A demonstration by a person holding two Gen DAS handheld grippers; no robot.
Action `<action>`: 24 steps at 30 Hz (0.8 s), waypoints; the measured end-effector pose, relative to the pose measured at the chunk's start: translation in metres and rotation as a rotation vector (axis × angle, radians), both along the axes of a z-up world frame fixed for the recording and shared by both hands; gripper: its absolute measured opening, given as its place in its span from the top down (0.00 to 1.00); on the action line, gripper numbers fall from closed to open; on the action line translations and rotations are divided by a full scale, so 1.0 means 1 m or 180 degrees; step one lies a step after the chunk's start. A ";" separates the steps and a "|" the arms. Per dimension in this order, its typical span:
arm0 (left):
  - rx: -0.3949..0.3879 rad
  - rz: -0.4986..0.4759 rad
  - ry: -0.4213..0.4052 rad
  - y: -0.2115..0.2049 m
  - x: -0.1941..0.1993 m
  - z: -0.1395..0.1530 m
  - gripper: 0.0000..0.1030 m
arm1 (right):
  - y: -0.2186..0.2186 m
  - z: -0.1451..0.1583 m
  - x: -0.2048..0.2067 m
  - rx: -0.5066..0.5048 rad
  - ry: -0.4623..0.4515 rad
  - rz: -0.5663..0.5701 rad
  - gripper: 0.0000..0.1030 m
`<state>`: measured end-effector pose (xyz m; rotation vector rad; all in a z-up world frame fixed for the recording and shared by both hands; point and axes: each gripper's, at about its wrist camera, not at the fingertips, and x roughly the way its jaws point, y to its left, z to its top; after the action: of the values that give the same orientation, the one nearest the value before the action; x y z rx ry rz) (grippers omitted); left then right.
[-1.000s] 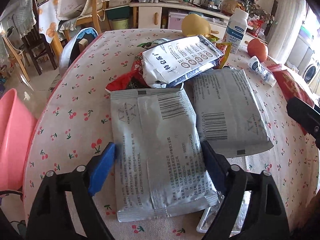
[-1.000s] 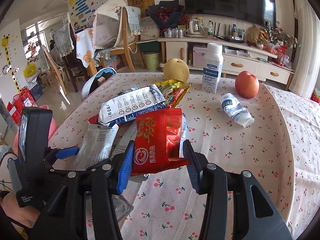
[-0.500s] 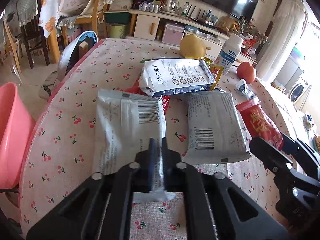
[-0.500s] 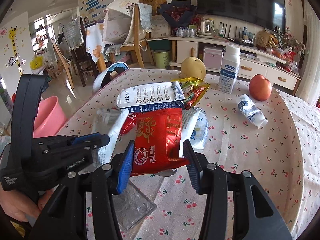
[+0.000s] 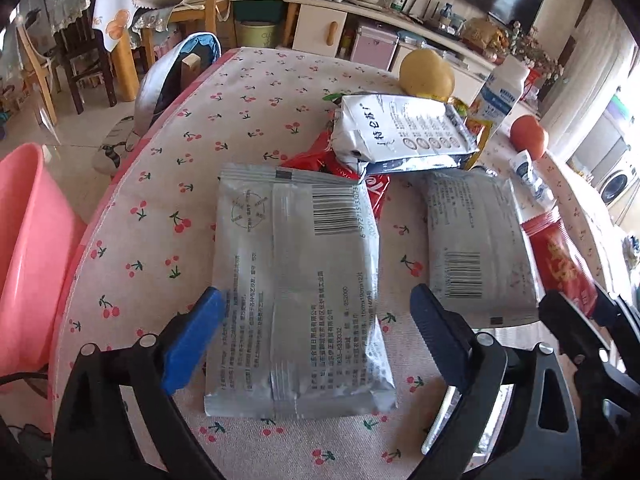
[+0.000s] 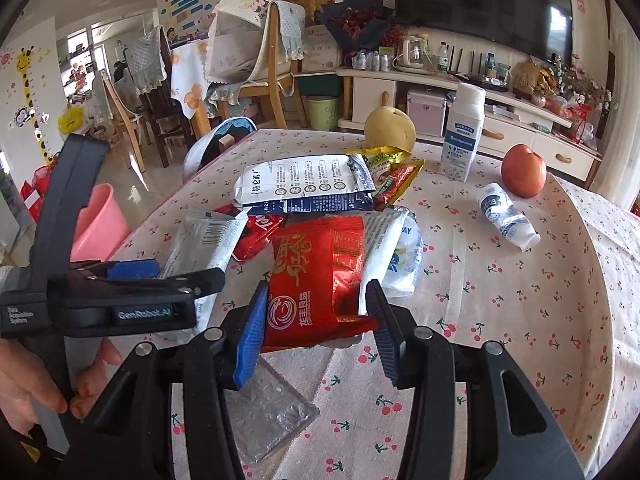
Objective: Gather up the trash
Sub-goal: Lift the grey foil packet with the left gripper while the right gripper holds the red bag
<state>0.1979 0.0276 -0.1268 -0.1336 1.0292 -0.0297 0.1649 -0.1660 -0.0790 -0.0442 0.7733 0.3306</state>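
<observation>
Fingers, left gripper (image 5: pixel 312 320): jaws opening, blue pads wide on either side of a flat silver foil packet (image 5: pixel 298 280) with a barcode; neither pad touches it.
Fingers, right gripper (image 6: pixel 316 328): partly closed, both pads pinching a glossy red snack packet (image 6: pixel 320 276) with gold lettering, lifted off the cloth.
Silver packet: lies flat, printed back up, seam down its middle, near the table's near-left edge.
Second silver packet (image 5: pixel 476 240): lies to the right of the first, apart from it.
Pile behind: white-and-blue printed bag (image 5: pixel 404 132) resting on red and yellow wrappers.
Far side: yellow round pear (image 6: pixel 389 130), upright white milk bottle (image 6: pixel 464 136), red apple (image 6: pixel 523 176), small crumpled white bottle (image 6: pixel 506 216) lying on its side.
Surface: round table under a cream cloth with red cherries (image 5: pixel 280 92).
Floor, left: pink plastic bucket (image 5: pixel 28 248) just beside the table.
Room: wooden chairs (image 6: pixel 276 68) draped with cloths, long white cabinet (image 6: pixel 432 92), dark television (image 6: pixel 480 0) on the far wall.
Hand (image 6: pixel 36 384): grips the left gripper's handle.
</observation>
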 end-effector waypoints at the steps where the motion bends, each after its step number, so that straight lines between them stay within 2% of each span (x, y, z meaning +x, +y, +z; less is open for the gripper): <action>1: 0.0109 -0.0005 -0.0009 -0.003 0.003 -0.002 0.07 | -0.001 0.000 0.000 -0.0002 0.0001 -0.0001 0.52; 3: 0.0252 0.0027 0.0016 -0.007 0.012 -0.007 0.07 | -0.003 -0.001 0.002 0.0008 0.0009 -0.0012 0.52; 7: 0.0320 0.0114 -0.0010 -0.003 0.018 -0.012 0.08 | -0.011 -0.003 0.007 0.0076 0.0059 -0.0037 0.52; 9: 0.0366 0.0092 -0.0059 -0.005 0.016 -0.011 0.14 | -0.011 -0.004 0.008 0.0100 0.0074 -0.0032 0.52; 11: 0.0369 0.0082 -0.0113 -0.005 0.014 -0.010 0.24 | -0.010 -0.004 0.008 0.0122 0.0075 -0.0014 0.52; 15: 0.0296 0.0021 -0.0163 -0.006 0.010 -0.007 0.30 | -0.004 -0.001 0.004 0.0093 0.0036 0.0040 0.55; 19: 0.0100 -0.0010 -0.0176 -0.003 0.007 -0.004 0.35 | 0.001 -0.003 0.001 0.0037 0.0053 0.0062 0.59; 24: -0.0101 0.0073 -0.0181 0.008 0.004 0.001 0.36 | 0.000 -0.009 0.000 0.0198 0.0146 0.0130 0.58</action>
<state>0.2020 0.0357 -0.1261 -0.1726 0.9705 -0.0291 0.1653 -0.1662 -0.0881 0.0062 0.8078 0.3954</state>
